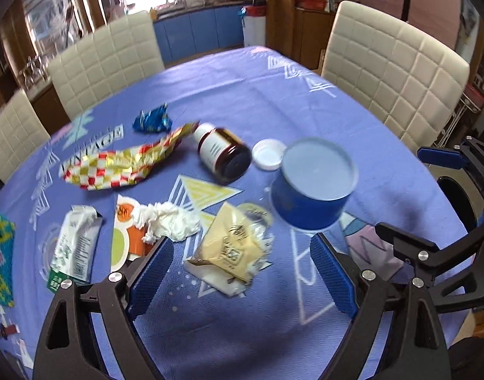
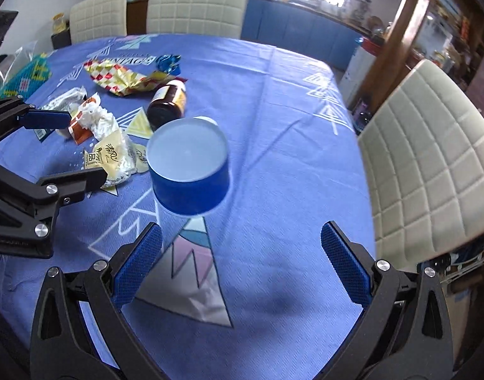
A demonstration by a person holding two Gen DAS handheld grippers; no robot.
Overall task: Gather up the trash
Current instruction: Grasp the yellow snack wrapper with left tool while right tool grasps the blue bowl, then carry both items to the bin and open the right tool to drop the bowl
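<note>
1. Landmark: the blue tub (image 1: pixel 311 186), standing upside down on the desk (image 1: pixel 273 95) with its pale base facing up. All the trash lies to one side of it; the other side of the cloth is bare.

2. Both tools hover over the near edge, empty. The left hand-held gripper (image 1: pixel 242 272) has its jaws spread wide with nothing between them, and the right hand-held gripper (image 2: pixel 242 262) is likewise spread and holds nothing.

3. Risk, in my judgement: the brown bottle (image 1: pixel 224 155) lies on its side just behind the tub, uncapped, its white cap (image 1: pixel 268 154) loose beside it. A nudge could roll it off across the cloth.

4. Risk: the yellow wrapper (image 1: pixel 232 247) nearest the tub is thin and crinkled, resting on a white paper. A pinch may catch only one layer, or slide the film away.

5. Risk: the crumpled tissue (image 1: pixel 169 221) sits on an orange-and-green card, so one grab could lift both or drag neither.

6. Risk: the two grippers stand close together, so reaching for the same pile may make them collide.

7. Further from the tub lie a red-and-gold checked wrapper (image 1: pixel 121 164), a blue foil scrap (image 1: pixel 153 120) beyond it, and a white-green packet (image 1: pixel 74 243) farthest out.

8. The tub, if meant as the bin, is still inverted, so nothing can go in yet.
</note>
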